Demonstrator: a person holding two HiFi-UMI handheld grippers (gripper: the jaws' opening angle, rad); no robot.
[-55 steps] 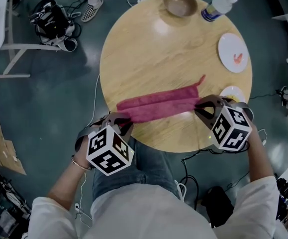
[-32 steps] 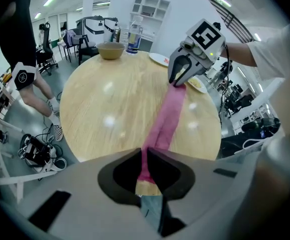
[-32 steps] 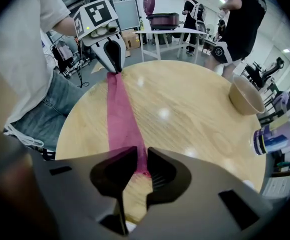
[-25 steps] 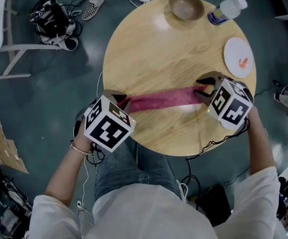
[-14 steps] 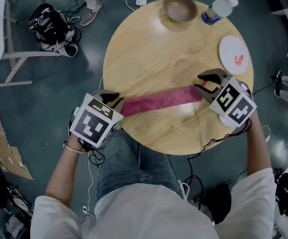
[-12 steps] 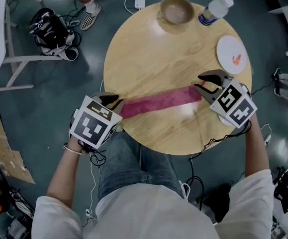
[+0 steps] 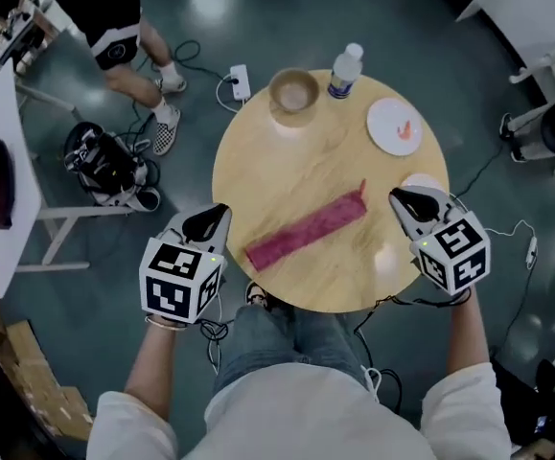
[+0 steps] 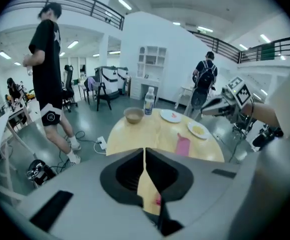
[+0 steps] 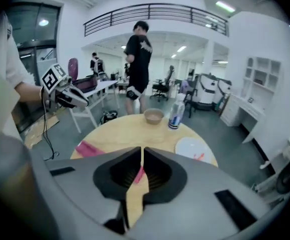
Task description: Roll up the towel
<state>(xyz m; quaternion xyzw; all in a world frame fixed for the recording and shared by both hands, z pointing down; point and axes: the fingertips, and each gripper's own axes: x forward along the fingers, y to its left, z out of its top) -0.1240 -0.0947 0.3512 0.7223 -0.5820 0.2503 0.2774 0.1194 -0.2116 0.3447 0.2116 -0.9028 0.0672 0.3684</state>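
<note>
The red towel [image 7: 306, 230] lies as a long narrow strip, slanted across the near half of the round wooden table [image 7: 258, 151]. My left gripper [image 7: 208, 224] hangs off the table's left edge, clear of the towel's near end. My right gripper [image 7: 404, 200] hovers above the table's right edge, apart from the towel's far end. Both have just been closing and now stand shut with nothing between them. In the left gripper view the towel [image 8: 183, 145] shows beyond the shut left gripper [image 8: 145, 150]. The right gripper view shows the towel [image 9: 89, 148] left of the shut right gripper [image 9: 141, 151].
A wooden bowl [image 7: 293, 92], a water bottle [image 7: 344, 69] and a white plate [image 7: 395, 126] stand at the table's far side. A second plate [image 7: 426, 182] sits by my right gripper. A person [image 7: 114, 22], a bag [image 7: 104, 161] and a power strip [image 7: 240, 81] are beyond, on the floor.
Both grippers have come off the towel's ends and risen away from the table. The towel stays flat on the table. The head view now sits higher and shows more floor.
</note>
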